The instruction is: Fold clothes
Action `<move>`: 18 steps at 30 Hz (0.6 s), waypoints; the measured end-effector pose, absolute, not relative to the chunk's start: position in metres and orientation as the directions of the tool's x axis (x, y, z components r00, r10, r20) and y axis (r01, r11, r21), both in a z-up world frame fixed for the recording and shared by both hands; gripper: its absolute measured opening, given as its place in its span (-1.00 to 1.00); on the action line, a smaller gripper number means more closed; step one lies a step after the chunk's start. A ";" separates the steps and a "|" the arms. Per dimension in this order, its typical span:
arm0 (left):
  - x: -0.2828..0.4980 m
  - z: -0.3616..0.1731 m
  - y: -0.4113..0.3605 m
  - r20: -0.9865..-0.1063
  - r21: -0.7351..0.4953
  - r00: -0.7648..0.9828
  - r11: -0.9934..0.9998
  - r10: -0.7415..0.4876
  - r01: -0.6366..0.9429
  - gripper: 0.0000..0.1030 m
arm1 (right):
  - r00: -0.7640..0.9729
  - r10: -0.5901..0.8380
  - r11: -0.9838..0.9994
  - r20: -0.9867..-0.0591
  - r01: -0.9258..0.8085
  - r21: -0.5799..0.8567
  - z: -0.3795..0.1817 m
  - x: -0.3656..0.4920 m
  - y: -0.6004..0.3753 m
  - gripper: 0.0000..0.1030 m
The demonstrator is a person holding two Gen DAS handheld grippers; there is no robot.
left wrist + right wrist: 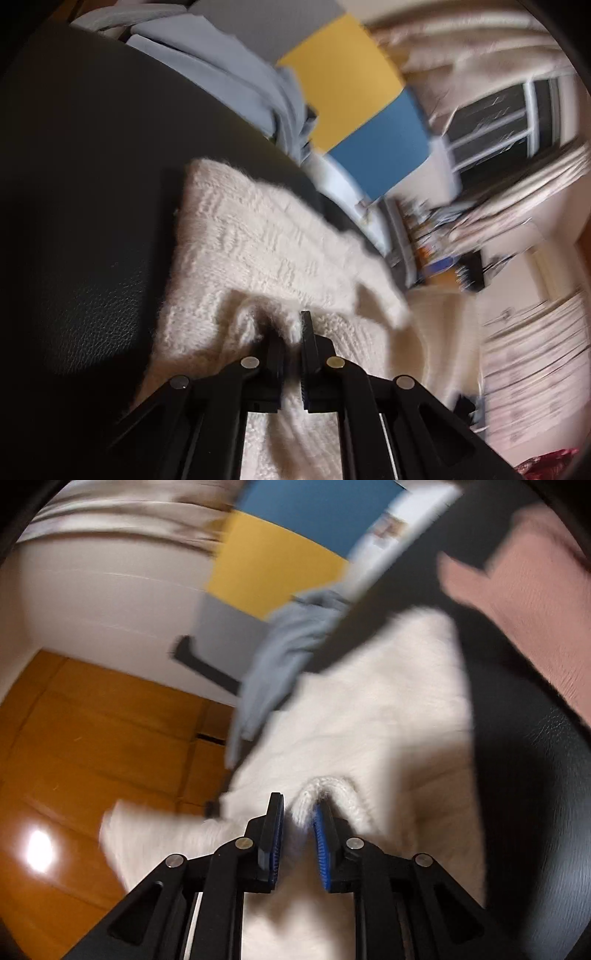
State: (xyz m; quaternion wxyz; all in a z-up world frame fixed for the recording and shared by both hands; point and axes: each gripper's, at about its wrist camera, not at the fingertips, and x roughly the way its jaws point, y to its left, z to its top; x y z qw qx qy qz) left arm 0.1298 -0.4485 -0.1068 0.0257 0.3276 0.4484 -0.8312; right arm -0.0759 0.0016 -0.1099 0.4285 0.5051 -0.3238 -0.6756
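A fluffy cream knitted sweater (258,236) lies partly on a black leather surface (81,184) and hangs over its edge. My left gripper (291,328) is shut on a bunched fold of the sweater. In the right wrist view the same sweater (369,709) spreads ahead. My right gripper (299,808) is shut on a raised knitted fold of it. A light blue garment (229,77) lies crumpled further back on the black surface, and it also shows in the right wrist view (280,653).
Both views are motion-blurred. A person's bare forearm (524,602) reaches in at the upper right. An orange wooden floor (92,738) lies to the left below the surface's edge. A yellow and blue panel (354,92) stands behind, with cluttered shelves (443,243) and a window (502,122).
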 end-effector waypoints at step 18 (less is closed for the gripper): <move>0.205 -0.094 -0.433 -0.491 -0.826 -0.807 -0.471 0.329 0.310 -0.54 | -0.071 -0.950 -0.310 -0.303 0.278 0.909 -0.066 -0.025 0.030 0.56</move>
